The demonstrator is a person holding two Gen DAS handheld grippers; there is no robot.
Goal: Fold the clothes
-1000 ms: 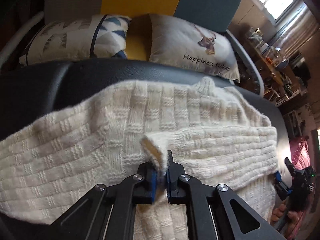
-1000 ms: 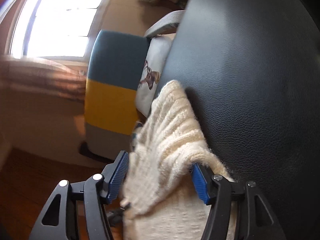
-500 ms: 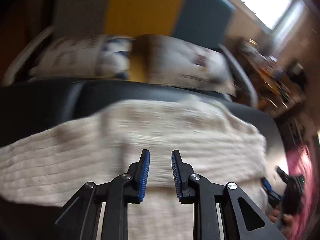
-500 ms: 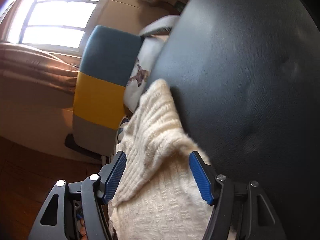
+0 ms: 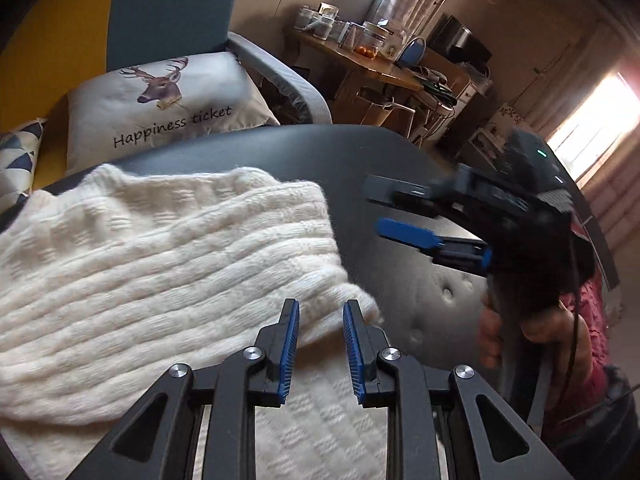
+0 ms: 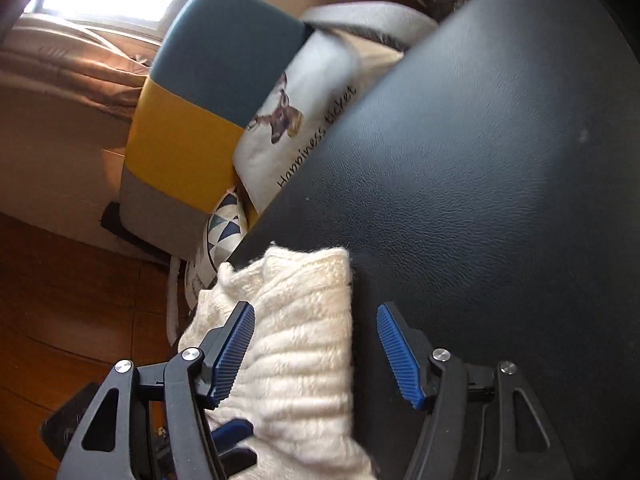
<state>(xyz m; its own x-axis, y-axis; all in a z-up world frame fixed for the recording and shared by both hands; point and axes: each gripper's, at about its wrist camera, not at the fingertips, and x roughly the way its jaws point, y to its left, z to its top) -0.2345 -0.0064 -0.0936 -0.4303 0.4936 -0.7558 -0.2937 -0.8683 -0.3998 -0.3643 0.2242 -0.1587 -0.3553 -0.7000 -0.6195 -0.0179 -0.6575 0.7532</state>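
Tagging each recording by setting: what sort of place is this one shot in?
Most likely a lived-in home living room. A sofa holds a deer-print pillow, a cluttered wooden table stands behind, and a knit sweater lies on a black padded surface.

The left gripper (image 5: 318, 322) let go of the cream knit sweater (image 5: 160, 264) (jaws now parted); the right gripper (image 6: 316, 322) backed off its edge.

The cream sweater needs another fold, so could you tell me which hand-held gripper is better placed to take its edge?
Probably the left hand-held gripper: its open jaws hover over the sweater corner.
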